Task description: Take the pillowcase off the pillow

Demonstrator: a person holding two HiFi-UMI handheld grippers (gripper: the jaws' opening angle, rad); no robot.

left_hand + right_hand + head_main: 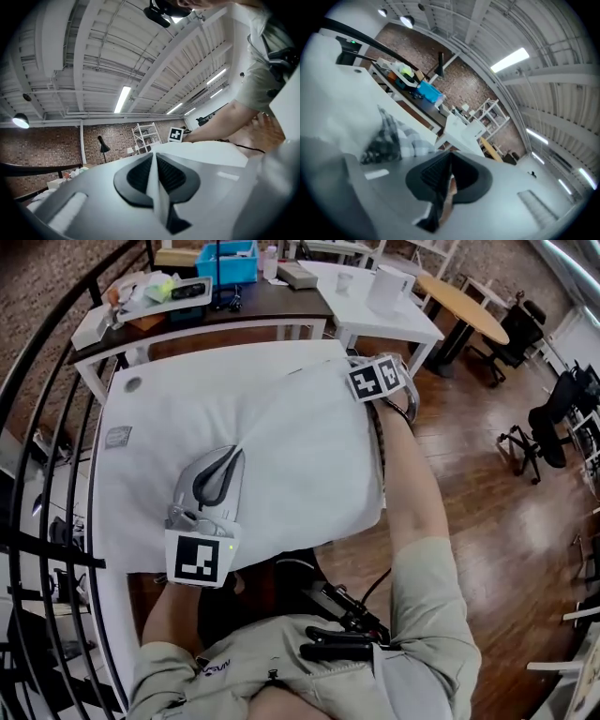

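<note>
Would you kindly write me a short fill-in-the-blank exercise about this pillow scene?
1. The pillow lies on a ____ table.
2. The bin on the dark desk is ____.
3. The right gripper sits at the pillow's far ____ corner.
4. The jaws of the left gripper are ____.
Missing words: white; blue; right; shut.

You have before you a white pillowcase (300, 465), a white table (131, 442), a grey-and-white checked cloth (389, 138), a blue bin (228, 261), a dark brown desk (272, 304) and a reddish-brown wooden floor (469, 493).
</note>
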